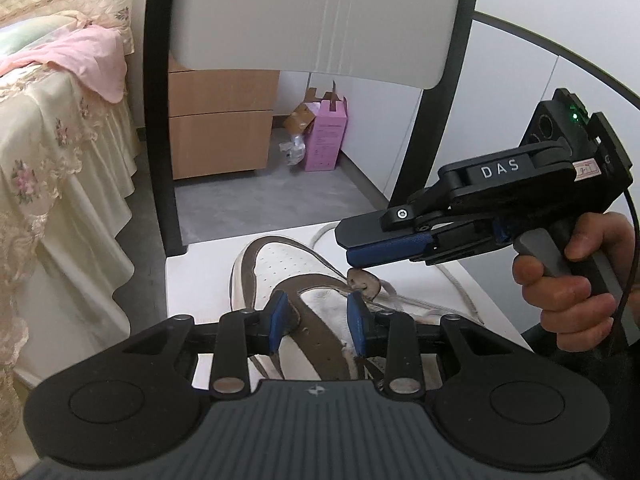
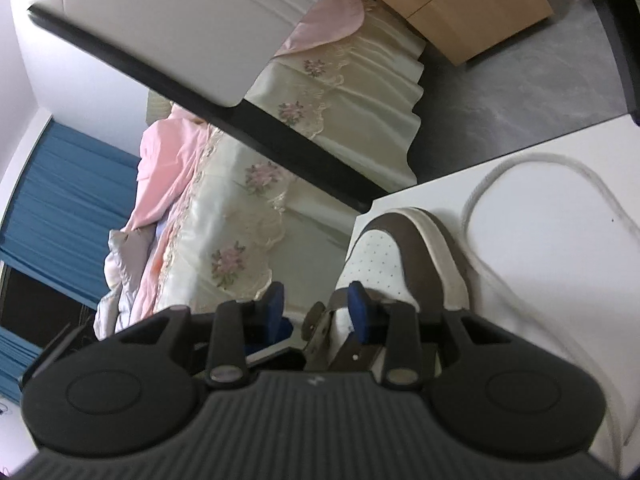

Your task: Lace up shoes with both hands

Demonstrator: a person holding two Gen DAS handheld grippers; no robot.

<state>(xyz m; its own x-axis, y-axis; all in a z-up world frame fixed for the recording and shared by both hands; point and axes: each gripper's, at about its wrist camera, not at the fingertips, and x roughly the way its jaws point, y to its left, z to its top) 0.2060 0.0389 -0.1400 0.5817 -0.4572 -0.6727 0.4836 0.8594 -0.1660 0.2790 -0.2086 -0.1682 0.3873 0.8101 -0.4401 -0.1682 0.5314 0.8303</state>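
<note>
Item, nearest: left gripper [image 1: 318, 318], jaws partly parted, one blue pad on each side of the shoe's [image 1: 288, 276] brown-edged throat. They bracket the tongue [image 1: 328, 312]; whether the pads actually press on it cannot be told from here.

Item, at two o'clock from those jaws: the top eyelet tab [image 1: 362, 282], a small brown flap, with the white lace [image 1: 404, 300] coming out of it and running off toward four o'clock across the seat.

Item, just above that tab: right gripper [image 1: 352, 250], carried by the person's hand [image 1: 572, 276], rolled onto its side, its tips pointing toward nine o'clock. From its own camera the blue pads stand apart with nothing between them; the eyelet tab sits just inside the right-hand pad, untouched. It is empty.

Item, the shoe itself: white and brown, lying on the white chair seat [image 2: 540, 264], long axis running from the left gripper out to twelve o'clock, toe farthest away.

Item, beyond the toe, at one o'clock: a loose loop of lace curling on the seat.

Item, far: chair back [image 1: 312, 16], wooden drawers [image 1: 220, 120], pink box [image 1: 324, 136], bed [image 1: 52, 152] at nine o'clock.

Judgement: the lace lies nearer the right gripper, just below and behind its tips; that hand looks best placed to retake it.
</note>
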